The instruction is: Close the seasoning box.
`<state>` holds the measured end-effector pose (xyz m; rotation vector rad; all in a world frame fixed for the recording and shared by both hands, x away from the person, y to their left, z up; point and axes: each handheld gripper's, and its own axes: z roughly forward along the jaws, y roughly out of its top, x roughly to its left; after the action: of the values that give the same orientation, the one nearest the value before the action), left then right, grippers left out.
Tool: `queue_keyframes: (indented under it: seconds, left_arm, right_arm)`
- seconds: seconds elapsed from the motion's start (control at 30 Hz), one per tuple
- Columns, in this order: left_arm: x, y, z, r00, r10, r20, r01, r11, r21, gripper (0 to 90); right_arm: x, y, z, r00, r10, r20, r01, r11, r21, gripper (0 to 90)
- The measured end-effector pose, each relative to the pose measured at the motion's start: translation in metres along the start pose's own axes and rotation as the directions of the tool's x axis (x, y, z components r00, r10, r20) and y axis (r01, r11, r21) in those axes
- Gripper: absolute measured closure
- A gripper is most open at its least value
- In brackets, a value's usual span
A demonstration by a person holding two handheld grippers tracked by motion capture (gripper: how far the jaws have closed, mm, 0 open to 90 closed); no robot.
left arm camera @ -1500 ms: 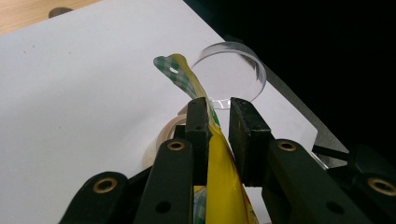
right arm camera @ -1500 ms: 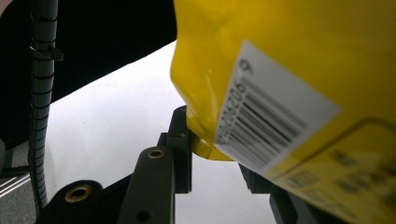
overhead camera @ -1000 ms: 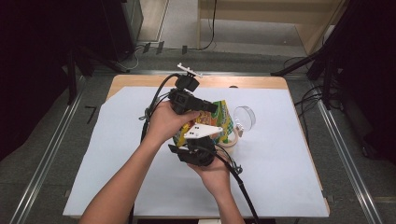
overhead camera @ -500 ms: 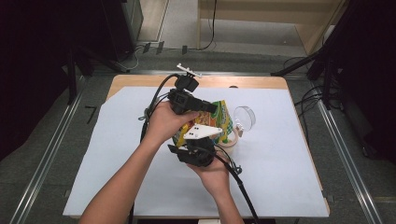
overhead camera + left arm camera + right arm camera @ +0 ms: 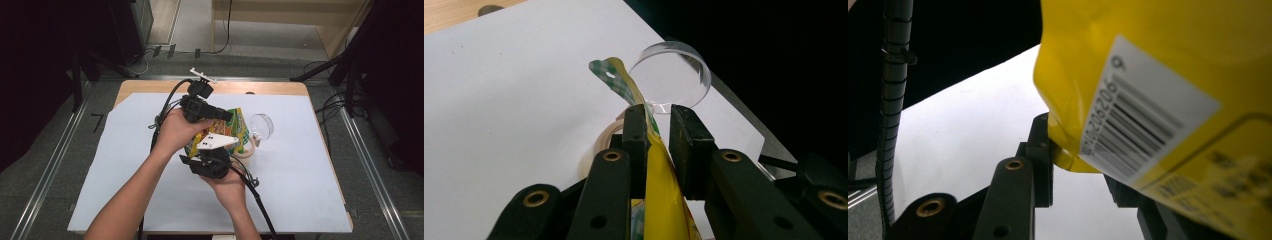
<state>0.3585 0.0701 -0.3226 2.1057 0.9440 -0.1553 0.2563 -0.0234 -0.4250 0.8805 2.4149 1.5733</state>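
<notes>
A yellow snack bag (image 5: 239, 126) with a green checked top is held above the white sheet between both grippers. In the high view my left gripper (image 5: 226, 117) comes at it from the left, gripped by a hand. In the left gripper view the bag's sealed edge (image 5: 658, 200) runs between the jaws of the left gripper (image 5: 659, 122), which are shut on it. My right gripper (image 5: 219, 151), with a grey plate on top, grips the bag from below. In the right gripper view the right gripper (image 5: 1080, 167) pinches the bag's lower corner (image 5: 1148, 75) beside a barcode label.
A clear cup (image 5: 262, 125) lies on its side just right of the bag, also seen as the clear cup (image 5: 671, 75). A beige tape roll (image 5: 251, 151) sits under the bag. A white sheet (image 5: 125, 165) covers the wooden table (image 5: 150, 86). Cables trail from both grippers.
</notes>
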Motion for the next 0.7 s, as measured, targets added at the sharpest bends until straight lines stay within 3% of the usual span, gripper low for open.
queue_keyframes:
  seconds: [0.7]
  left_arm:
    - [-0.0019,0.0022,0.0016,1.0,0.005,-0.003,-0.005,1.0,0.006,77.8]
  right_arm:
    - [0.0004,0.0001,-0.0012,0.9999,0.013,0.005,-0.013,1.0,-0.016,69.6]
